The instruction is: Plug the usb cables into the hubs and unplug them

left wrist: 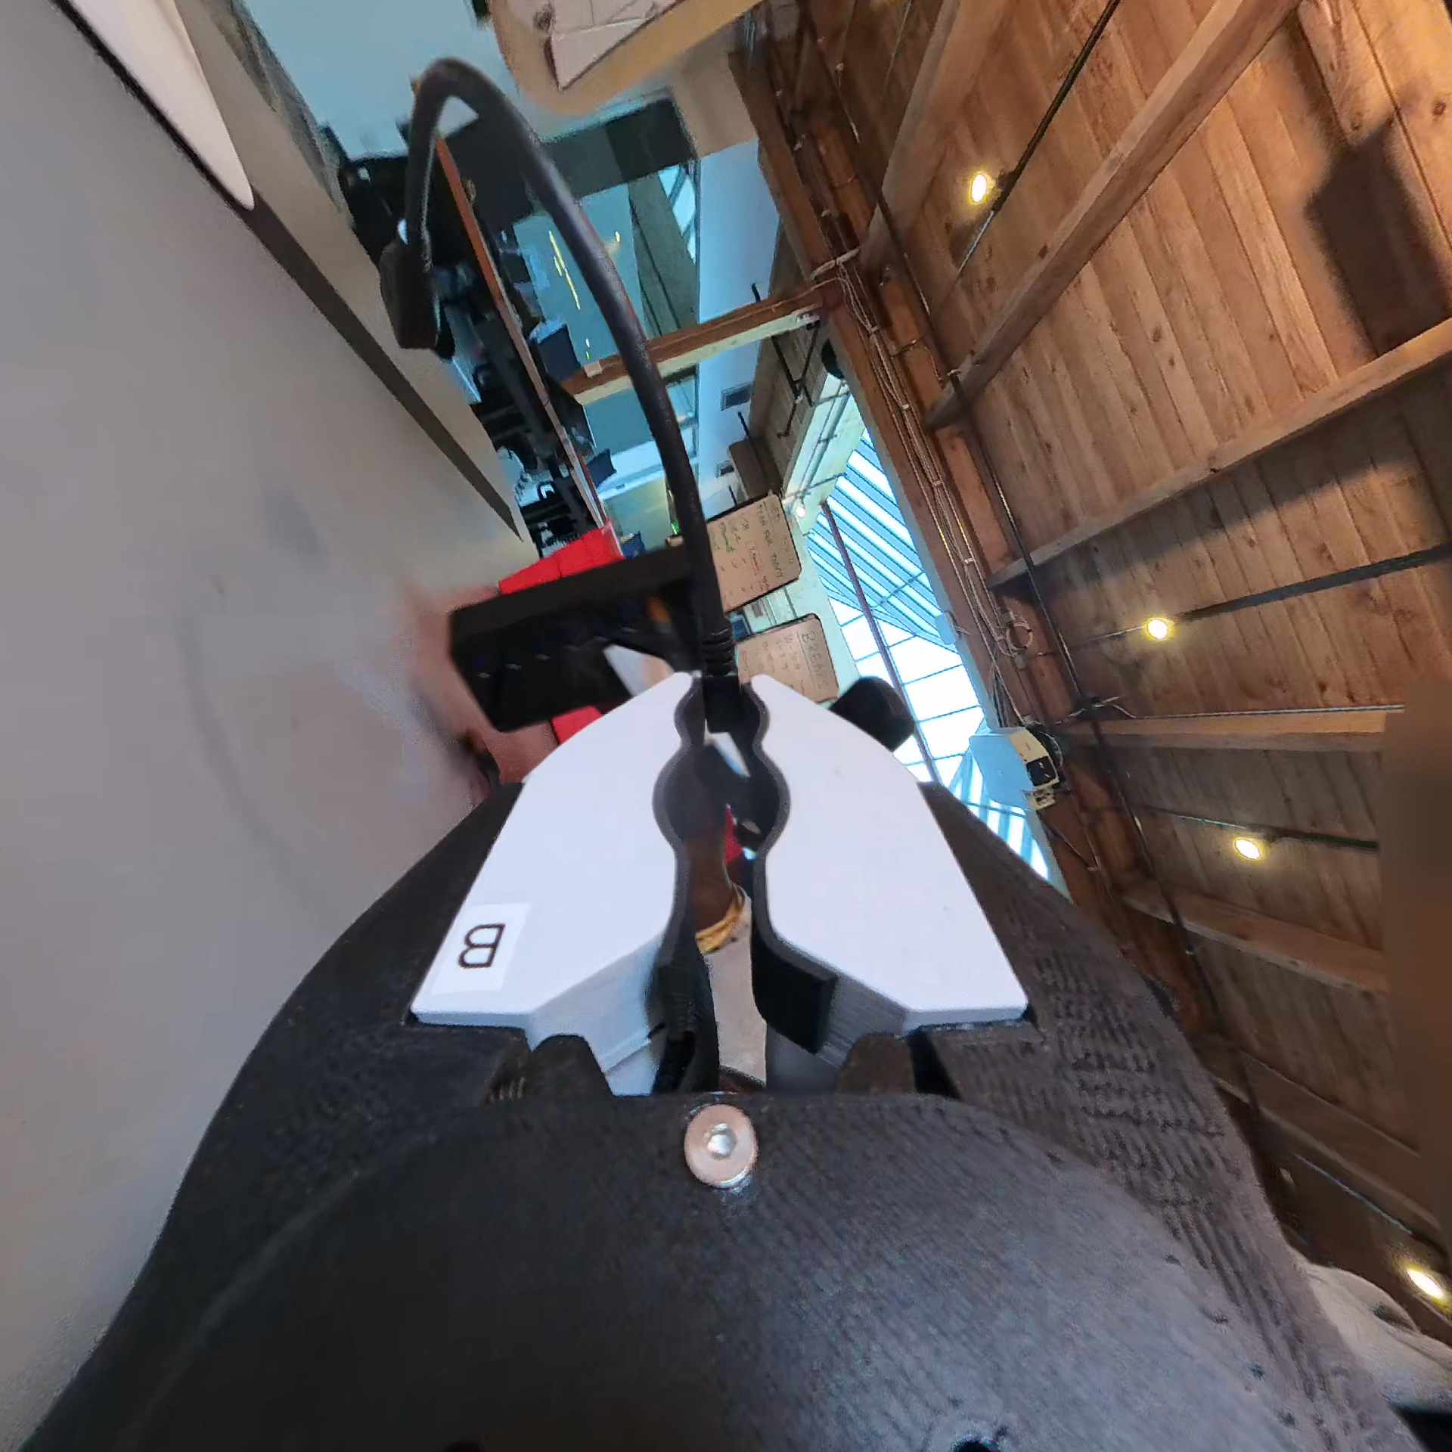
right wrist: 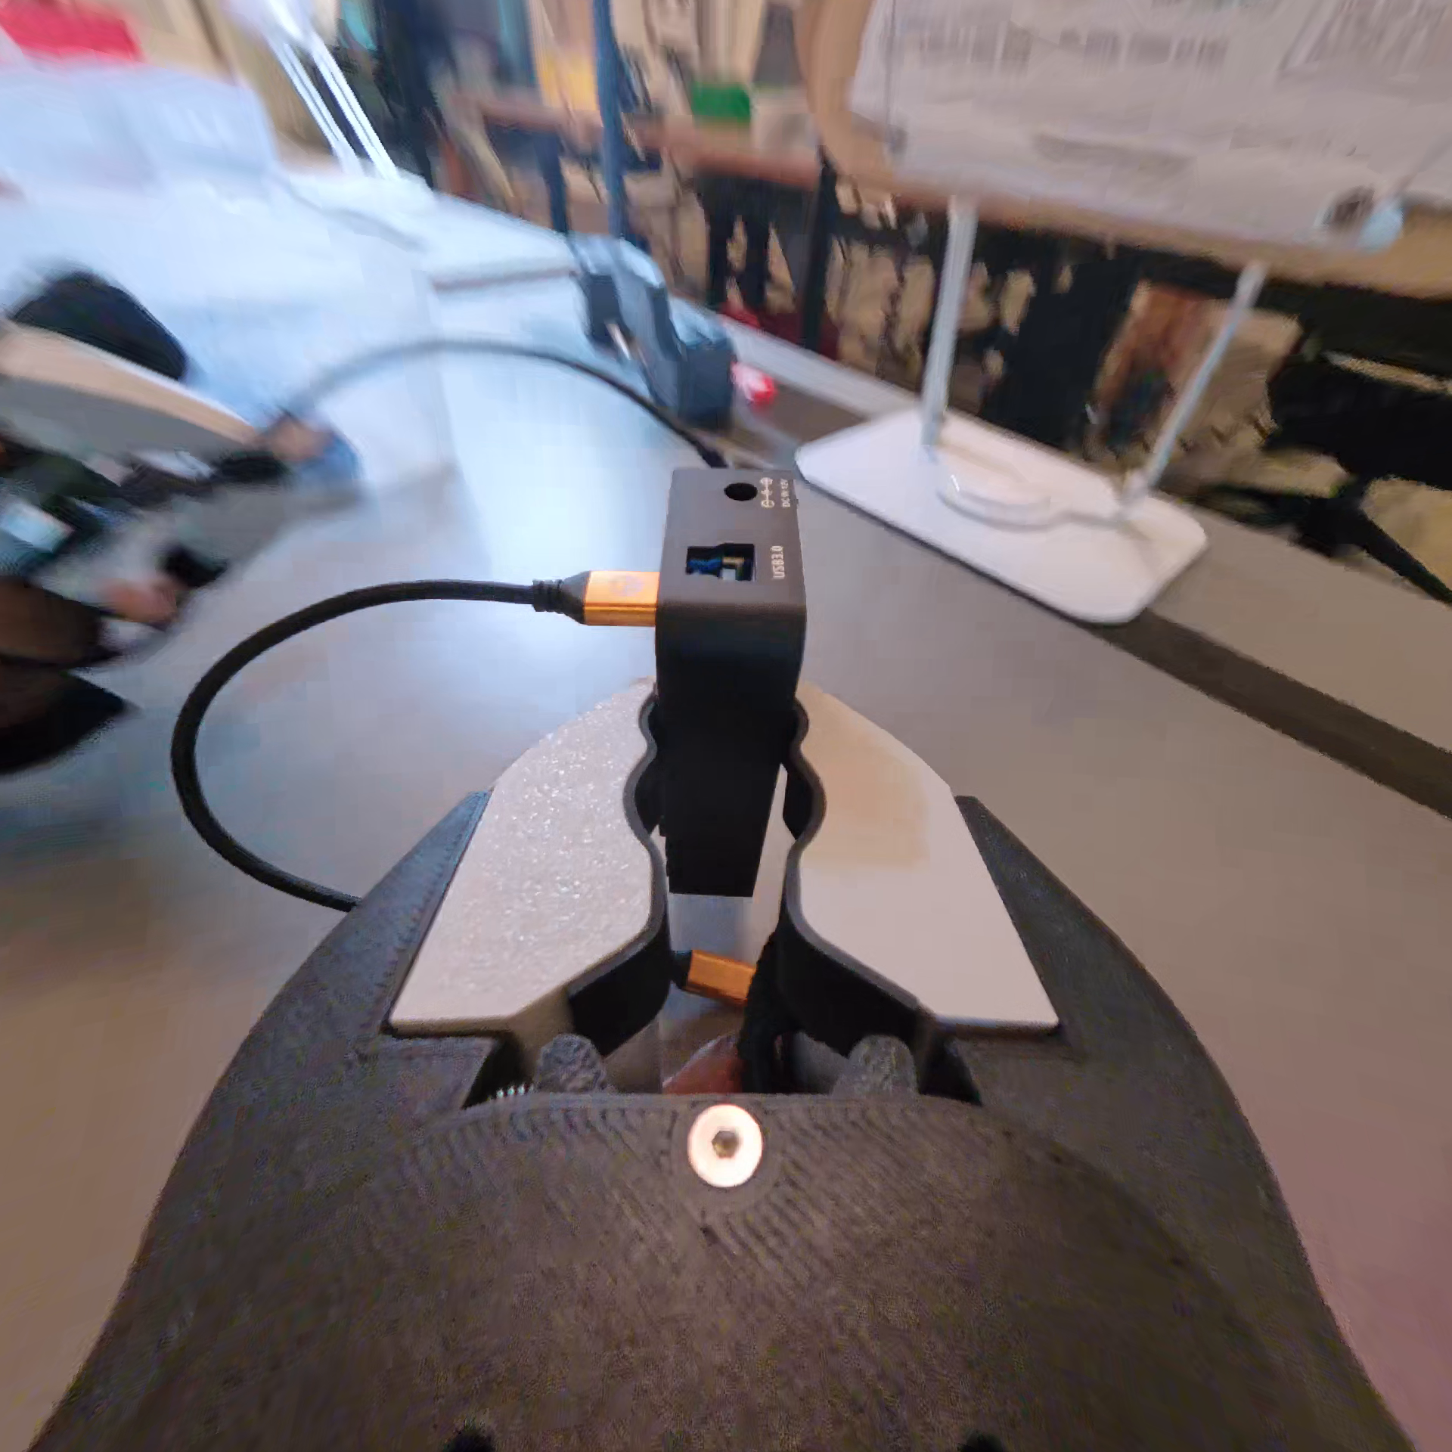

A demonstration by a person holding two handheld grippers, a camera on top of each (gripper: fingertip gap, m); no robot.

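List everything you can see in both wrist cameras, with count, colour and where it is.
USB hub: one, black, clamped upright in the right gripper.
Orange-tipped cable: one, black, plugged into the hub's left side, looping over the table.
Table: one, grey, under the hub.
Stand: one, white, far right on the table.
Black cable: one, arching up from the left gripper.
Left gripper: white fingers, shut on the cable's end.
Right gripper: grey fingers, shut on the hub.

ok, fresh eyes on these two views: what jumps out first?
In the right wrist view, the black USB hub stands clamped in the right gripper, with an orange-shelled plug seated in its left side. In the left wrist view, the left gripper pinches a black cable that arches up and over to a dangling connector.
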